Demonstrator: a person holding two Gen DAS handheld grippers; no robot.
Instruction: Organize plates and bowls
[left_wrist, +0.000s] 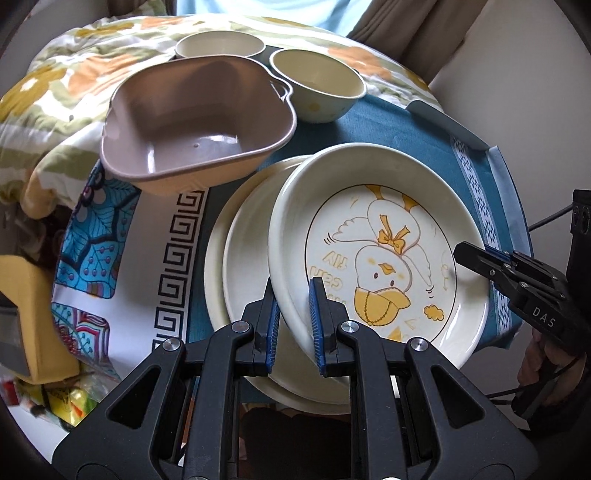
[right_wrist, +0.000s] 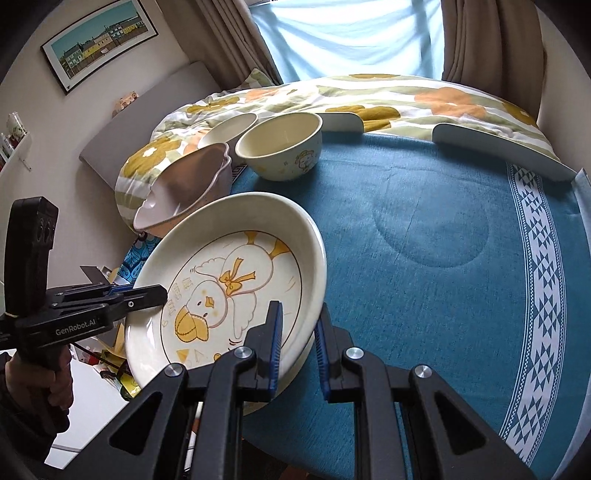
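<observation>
A cream plate with a yellow duck drawing is held tilted between both grippers. My left gripper is shut on its near rim. My right gripper is shut on the opposite rim and shows at the right edge of the left wrist view. In the right wrist view the duck plate hangs off the left side of the blue cloth, with the left gripper on its far rim. Under it lies another cream plate. Behind stand a pinkish square bowl and two cream bowls.
A blue tablecloth with a white patterned border covers the table; a round dent marks it. A floral duvet lies behind the bowls. A patterned cloth and clutter sit at the left. A hand holds the left gripper's handle.
</observation>
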